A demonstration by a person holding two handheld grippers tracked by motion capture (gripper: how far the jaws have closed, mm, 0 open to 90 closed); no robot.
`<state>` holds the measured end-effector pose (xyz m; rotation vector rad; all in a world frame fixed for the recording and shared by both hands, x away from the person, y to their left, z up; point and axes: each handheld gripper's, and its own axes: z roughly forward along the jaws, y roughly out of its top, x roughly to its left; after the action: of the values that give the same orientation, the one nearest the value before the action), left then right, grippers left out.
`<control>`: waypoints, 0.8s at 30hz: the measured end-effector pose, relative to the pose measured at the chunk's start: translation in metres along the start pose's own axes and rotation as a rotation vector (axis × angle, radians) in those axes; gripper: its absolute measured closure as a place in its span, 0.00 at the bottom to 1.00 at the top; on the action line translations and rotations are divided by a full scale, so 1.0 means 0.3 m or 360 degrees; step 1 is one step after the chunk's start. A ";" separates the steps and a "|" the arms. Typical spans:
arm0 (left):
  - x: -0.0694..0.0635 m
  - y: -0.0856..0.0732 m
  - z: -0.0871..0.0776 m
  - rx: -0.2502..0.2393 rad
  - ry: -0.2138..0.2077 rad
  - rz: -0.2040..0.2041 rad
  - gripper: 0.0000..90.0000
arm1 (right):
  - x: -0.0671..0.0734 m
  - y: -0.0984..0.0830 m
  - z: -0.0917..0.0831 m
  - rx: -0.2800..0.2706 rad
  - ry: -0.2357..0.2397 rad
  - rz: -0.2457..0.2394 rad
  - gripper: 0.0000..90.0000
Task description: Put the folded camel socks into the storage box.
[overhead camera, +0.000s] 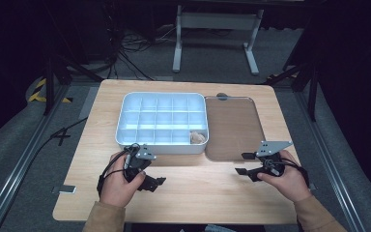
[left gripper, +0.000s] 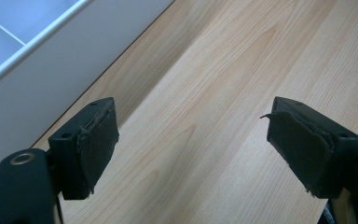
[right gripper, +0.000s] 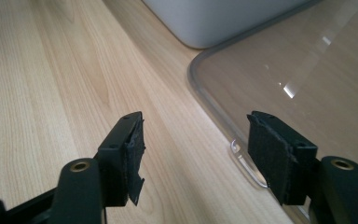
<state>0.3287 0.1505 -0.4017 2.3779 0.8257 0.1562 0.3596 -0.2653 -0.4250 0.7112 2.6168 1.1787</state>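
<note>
- Resting on a light wooden table (overhead camera: 198, 193), a white compartment box (overhead camera: 162, 123) sits toward the 12 o'clock side, with a clear lid (overhead camera: 234, 128) lying flat just beside it at its 3 o'clock edge.
- One small pale object (overhead camera: 197, 137) lies in the box's corner compartment nearest the lid and the person; what it is cannot be made out.
- At about 7 o'clock from the box, the left hand (overhead camera: 118, 186) holds the left gripper (overhead camera: 154, 182) low over bare wood, its jaws pointing toward 3 o'clock.
- Its own view shows the left gripper (left gripper: 193, 149) with jaws spread wide and nothing between them, the box's white wall at 10 o'clock.
- At about 5 o'clock from the lid, the right hand (overhead camera: 285, 179) holds the right gripper (overhead camera: 244, 164), jaws pointing toward 9 o'clock.
- Its own view shows the right gripper (right gripper: 196, 154) spread apart and empty, one jaw over the wood, the other over the lid's near rim (right gripper: 223, 126).
</note>
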 end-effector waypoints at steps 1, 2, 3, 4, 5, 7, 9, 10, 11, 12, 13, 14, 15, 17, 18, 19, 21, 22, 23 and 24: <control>0.002 0.000 0.001 -0.0001 0.0005 0.0005 0.19 | 0.002 -0.006 0.006 0.0002 0.0002 0.0004 0.41; 0.002 -0.001 0.001 0.0004 0.0005 0.0002 0.19 | 0.004 -0.012 0.013 0.0002 0.0005 0.0009 0.41; 0.003 -0.002 0.001 0.0009 0.0004 0.0007 0.19 | 0.005 -0.017 0.016 0.0008 0.0007 0.0010 0.41; 0.003 -0.003 0.003 0.0007 -0.0003 0.0004 0.19 | 0.007 -0.025 0.023 0.0007 0.0011 0.0012 0.41; 0.005 -0.002 0.003 0.0021 0.0002 0.0010 0.19 | 0.008 -0.032 0.028 0.0016 0.0018 0.0016 0.40; 0.004 -0.003 0.007 0.0026 0.0000 0.0003 0.19 | 0.010 -0.046 0.041 0.0015 0.0031 0.0005 0.40; 0.003 -0.004 0.012 0.0029 -0.0010 0.0004 0.19 | 0.016 -0.062 0.061 0.0014 0.0053 -0.0005 0.40; 0.003 -0.004 0.014 0.0032 -0.0015 0.0002 0.19 | 0.019 -0.069 0.072 0.0010 0.0065 -0.0010 0.40; 0.003 -0.004 0.016 0.0041 -0.0019 0.0005 0.19 | 0.020 -0.074 0.083 0.0014 0.0075 -0.0019 0.40; 0.003 -0.004 0.020 0.0045 -0.0022 0.0009 0.19 | 0.021 -0.077 0.092 0.0016 0.0086 -0.0026 0.40; 0.003 -0.004 0.020 0.0045 -0.0022 0.0009 0.19 | 0.021 -0.077 0.092 0.0016 0.0086 -0.0026 0.40; 0.001 -0.004 0.024 0.0065 -0.0027 0.0016 0.19 | 0.027 -0.081 0.106 0.0019 0.0083 -0.0061 0.40; 0.001 -0.004 0.024 0.0065 -0.0027 0.0016 0.19 | 0.031 -0.082 0.111 0.0023 0.0083 -0.0079 0.40; 0.001 -0.004 0.031 0.0073 -0.0042 0.0026 0.19 | 0.034 -0.083 0.115 0.0024 0.0080 -0.0091 0.40; 0.000 -0.004 0.033 0.0086 -0.0048 0.0029 0.19 | 0.038 -0.084 0.118 0.0024 0.0086 -0.0094 0.40; 0.000 -0.005 0.035 0.0086 -0.0046 0.0028 0.19 | 0.044 -0.086 0.126 0.0019 0.0091 -0.0100 0.39; -0.001 -0.004 0.038 0.0100 -0.0037 0.0033 0.19 | 0.050 -0.090 0.134 0.0036 0.0083 -0.0111 0.39; -0.001 -0.004 0.038 0.0100 -0.0037 0.0033 0.19 | 0.050 -0.090 0.134 0.0036 0.0083 -0.0111 0.39; -0.001 -0.004 0.042 0.0096 -0.0046 0.0030 0.19 | 0.052 -0.092 0.136 0.0039 0.0081 -0.0119 0.39; 0.000 -0.005 0.044 0.0113 -0.0048 0.0040 0.19 | 0.062 -0.095 0.144 0.0071 0.0056 -0.0143 0.39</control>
<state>0.3319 0.1446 -0.4131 2.4516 0.7997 0.1021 0.3488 -0.2441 -0.4746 0.5794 2.6809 1.1209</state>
